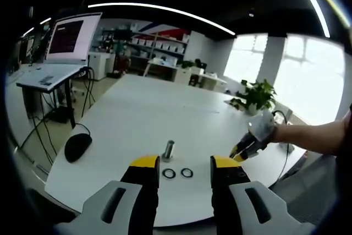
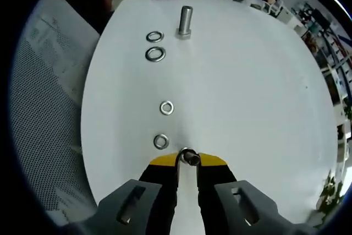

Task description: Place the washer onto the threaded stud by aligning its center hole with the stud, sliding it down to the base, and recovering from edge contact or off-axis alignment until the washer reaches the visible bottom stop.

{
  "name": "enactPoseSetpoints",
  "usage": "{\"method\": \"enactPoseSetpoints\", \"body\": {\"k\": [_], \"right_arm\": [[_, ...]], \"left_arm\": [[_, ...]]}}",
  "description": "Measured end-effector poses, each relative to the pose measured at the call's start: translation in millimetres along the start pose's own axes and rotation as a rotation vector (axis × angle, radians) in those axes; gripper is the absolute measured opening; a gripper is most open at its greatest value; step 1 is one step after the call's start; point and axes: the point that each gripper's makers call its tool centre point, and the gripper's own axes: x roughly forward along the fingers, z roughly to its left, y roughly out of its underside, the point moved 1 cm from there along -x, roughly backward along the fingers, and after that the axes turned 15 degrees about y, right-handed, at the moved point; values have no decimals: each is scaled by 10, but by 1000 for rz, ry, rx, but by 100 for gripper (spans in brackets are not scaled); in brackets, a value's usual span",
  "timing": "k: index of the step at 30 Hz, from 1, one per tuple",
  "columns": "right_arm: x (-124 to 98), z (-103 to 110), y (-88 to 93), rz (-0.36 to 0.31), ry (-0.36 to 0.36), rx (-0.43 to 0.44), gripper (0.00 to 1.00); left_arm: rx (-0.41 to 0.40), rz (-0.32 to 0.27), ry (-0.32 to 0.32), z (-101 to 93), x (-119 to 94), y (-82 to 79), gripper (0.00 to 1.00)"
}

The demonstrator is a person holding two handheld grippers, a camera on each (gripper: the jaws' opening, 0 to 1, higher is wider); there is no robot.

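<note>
In the right gripper view, our right gripper (image 2: 188,159) has its yellow-tipped jaws nearly closed, pinching a washer (image 2: 188,156) on edge between the tips, low over the white table (image 2: 247,81). Ahead of us four loose washers lie flat: one (image 2: 160,141) just beside the jaws, another (image 2: 166,107) a little further on, and a pair (image 2: 155,54) (image 2: 154,37) near the threaded stud (image 2: 185,22), which stands upright and bare at the far end.

In the left gripper view, our left gripper (image 1: 185,168) hangs wide apart, holding nothing, with the stud (image 1: 169,150) and two washers (image 1: 169,173) (image 1: 187,173) between its jaws. The right gripper (image 1: 237,153) comes in from the right, a gloved hand (image 1: 262,130) holding it. A black mouse (image 1: 77,146) sits off left.
</note>
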Motion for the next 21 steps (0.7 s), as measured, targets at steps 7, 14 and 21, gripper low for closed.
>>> {"method": "enactPoseSetpoints", "body": {"k": [7, 14, 21], "right_arm": [[42, 24, -1, 1, 0, 14, 13], [55, 25, -21, -14, 4, 63, 14], [51, -4, -47, -33, 10, 221, 31]], "left_arm": [[0, 0, 0, 0, 0, 0, 35], [0, 1, 1, 0, 1, 0, 35], [-1, 1, 0, 1, 0, 0, 35]]}}
